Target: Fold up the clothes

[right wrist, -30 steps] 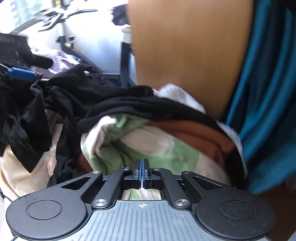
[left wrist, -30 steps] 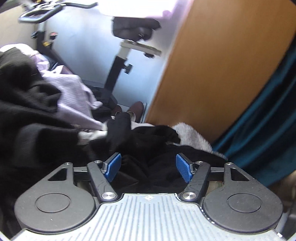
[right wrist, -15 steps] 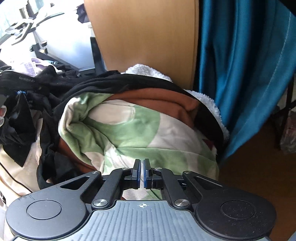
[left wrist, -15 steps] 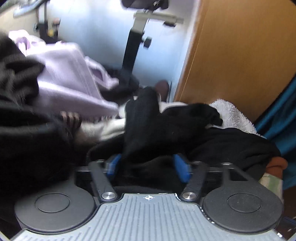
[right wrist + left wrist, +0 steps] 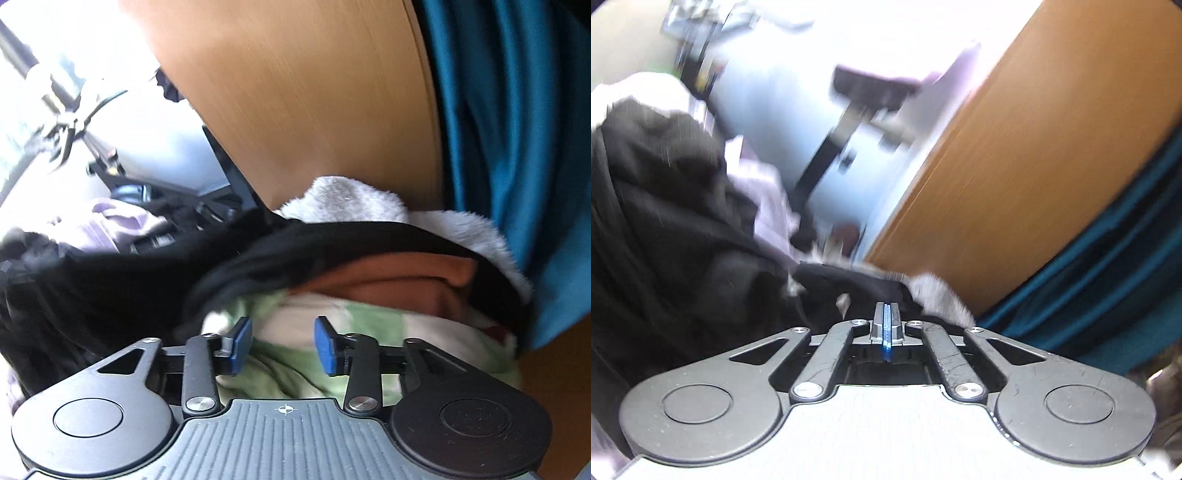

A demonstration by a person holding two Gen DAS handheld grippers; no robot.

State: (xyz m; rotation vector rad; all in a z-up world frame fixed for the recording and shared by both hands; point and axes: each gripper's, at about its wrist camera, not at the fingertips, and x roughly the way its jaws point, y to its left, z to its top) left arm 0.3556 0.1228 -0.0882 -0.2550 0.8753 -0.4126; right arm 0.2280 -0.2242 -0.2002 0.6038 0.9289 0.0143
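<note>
1. Clothes lie in a big messy pile: black clothes [image 5: 665, 229] fill the left of the frame, and a green and cream cloth [image 5: 295, 332] sits low in the middle.
2. The left gripper [image 5: 886, 325] is squeezed tight; whether it pinches cloth is too blurry to tell.
3. The right gripper [image 5: 282, 345] is spread wide just above the green cloth, holding nothing.
4. A wooden board [image 5: 314, 110] and a blue curtain [image 5: 517, 129] fill the upper right.

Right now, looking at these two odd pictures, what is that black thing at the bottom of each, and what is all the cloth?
Each picture comes from a camera on a hand-held gripper that a person carries, one in each hand. The left gripper has its jaws shut; whether they pinch the black garment is too blurred to tell. The right gripper has its jaws open over a green and cream cloth, holding nothing. The pile also has a brown garment and a fluffy white one, beside a wooden panel and a teal curtain.
</note>
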